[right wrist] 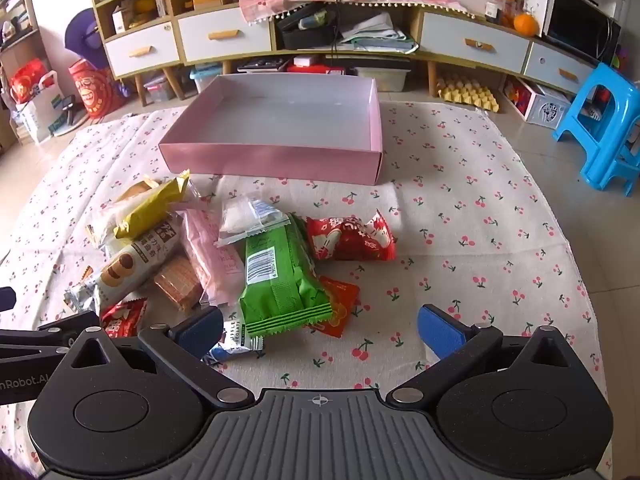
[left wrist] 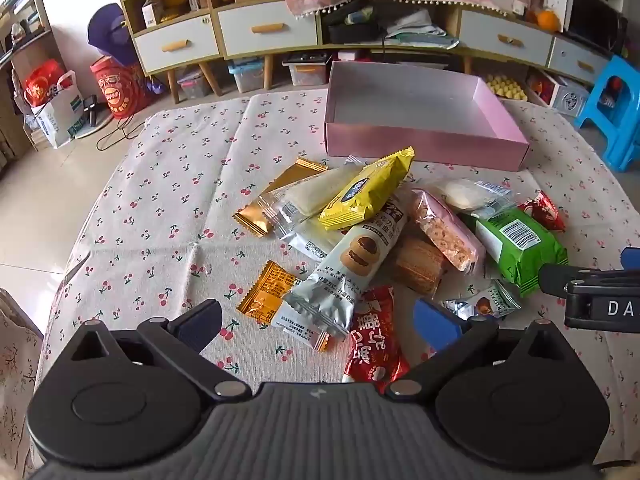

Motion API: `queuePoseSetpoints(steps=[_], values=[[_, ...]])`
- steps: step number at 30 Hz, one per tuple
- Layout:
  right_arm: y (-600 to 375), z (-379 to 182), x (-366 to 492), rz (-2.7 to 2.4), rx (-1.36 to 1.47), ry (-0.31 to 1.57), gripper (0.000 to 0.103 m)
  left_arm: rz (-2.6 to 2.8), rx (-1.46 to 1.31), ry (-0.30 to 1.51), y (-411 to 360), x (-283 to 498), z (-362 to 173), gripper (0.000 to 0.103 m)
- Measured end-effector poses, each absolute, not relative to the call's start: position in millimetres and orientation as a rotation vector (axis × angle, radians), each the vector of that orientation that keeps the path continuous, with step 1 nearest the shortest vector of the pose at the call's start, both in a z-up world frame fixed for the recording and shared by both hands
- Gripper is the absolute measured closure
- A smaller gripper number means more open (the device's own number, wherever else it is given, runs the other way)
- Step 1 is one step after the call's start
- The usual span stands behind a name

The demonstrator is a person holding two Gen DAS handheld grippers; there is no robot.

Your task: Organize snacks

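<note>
A heap of wrapped snacks lies on the cherry-print tablecloth [left wrist: 160, 208], in front of an empty pink box [left wrist: 420, 142] [right wrist: 272, 158]. The heap holds a yellow pack [left wrist: 370, 190], a grey cookie pack [left wrist: 348, 268], a green pack [left wrist: 520, 246] [right wrist: 280, 280], a red pack [left wrist: 374, 336], another red pack [right wrist: 352, 238] and an orange sachet [left wrist: 266, 294]. My left gripper [left wrist: 320, 322] hovers open over the near edge of the heap, nothing between its fingers. My right gripper [right wrist: 320, 330] is open too, just short of the green pack, and shows at the right edge of the left wrist view [left wrist: 592, 292].
Behind the table runs a long low cabinet [right wrist: 224, 36] with drawers and clutter. A blue plastic stool [right wrist: 600, 128] stands on the floor at the right. Bags [left wrist: 52, 100] sit on the floor at the left. Bare cloth lies right of the heap [right wrist: 480, 240].
</note>
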State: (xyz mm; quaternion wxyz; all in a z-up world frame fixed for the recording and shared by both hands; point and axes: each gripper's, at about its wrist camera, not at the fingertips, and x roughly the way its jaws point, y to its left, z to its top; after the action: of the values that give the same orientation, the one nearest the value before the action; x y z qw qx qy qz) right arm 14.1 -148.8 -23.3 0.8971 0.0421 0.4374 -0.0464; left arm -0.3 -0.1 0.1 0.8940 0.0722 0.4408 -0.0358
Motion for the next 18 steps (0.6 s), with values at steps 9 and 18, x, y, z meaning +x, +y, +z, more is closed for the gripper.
queuePoseSetpoints(steps=[9, 18], values=[[-153.5, -22.9, 16.6, -0.096, 0.080, 0.909, 0.000, -0.083, 0.138, 0.926, 0.6, 0.3, 2.8, 0.000], [-145.5, -26.7, 14.2, -0.096, 0.075, 0.911, 0.000, -0.086, 0.129, 0.927, 1.3, 0.2, 1.1, 0.000]])
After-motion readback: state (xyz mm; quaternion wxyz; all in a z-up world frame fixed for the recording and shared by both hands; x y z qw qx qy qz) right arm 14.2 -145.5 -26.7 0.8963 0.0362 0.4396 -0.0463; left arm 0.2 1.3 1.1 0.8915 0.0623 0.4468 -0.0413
